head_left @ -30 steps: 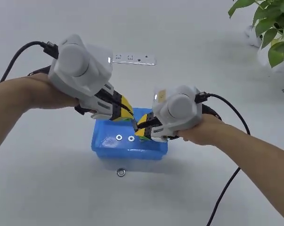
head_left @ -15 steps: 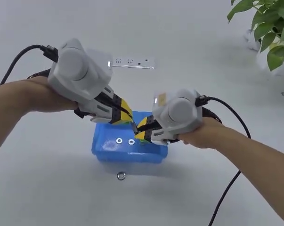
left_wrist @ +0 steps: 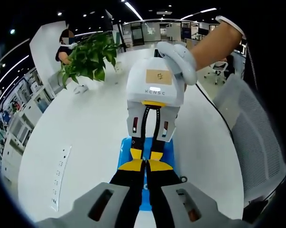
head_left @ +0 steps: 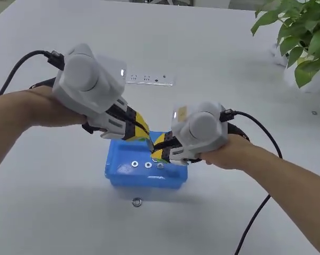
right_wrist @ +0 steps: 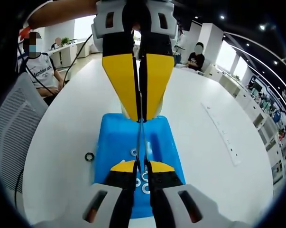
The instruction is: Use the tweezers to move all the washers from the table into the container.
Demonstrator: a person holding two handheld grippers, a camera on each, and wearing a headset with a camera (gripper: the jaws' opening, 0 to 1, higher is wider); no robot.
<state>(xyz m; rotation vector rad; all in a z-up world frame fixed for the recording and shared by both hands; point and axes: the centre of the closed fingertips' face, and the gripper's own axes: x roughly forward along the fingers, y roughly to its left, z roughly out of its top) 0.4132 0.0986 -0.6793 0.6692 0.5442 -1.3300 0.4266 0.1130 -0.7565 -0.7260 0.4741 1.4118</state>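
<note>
The blue container point(head_left: 117, 171) sits on the white table, with three washers point(head_left: 148, 165) lying inside it. One more washer point(head_left: 137, 202) lies on the table just in front of the container. Above the container the left gripper point(head_left: 146, 134) and the right gripper point(head_left: 155, 147) meet tip to tip. In the right gripper view the thin metal tweezers point(right_wrist: 140, 135) run from the left gripper's shut yellow jaws down into my right gripper point(right_wrist: 142, 167), which is shut on them. The loose washer point(right_wrist: 89, 156) lies left of the container point(right_wrist: 112, 142). The left gripper point(left_wrist: 145, 165) is shut too.
A white power strip point(head_left: 149, 79) lies behind the container. A potted plant point(head_left: 303, 37) stands at the table's far right corner. Black cables point(head_left: 255, 223) trail from both grippers. A mesh chair point(right_wrist: 12, 128) and seated people are beyond the table edge.
A third washer now lies in the container, where two lay before. Both grippers stay together over the container; the camera has tilted a little.
</note>
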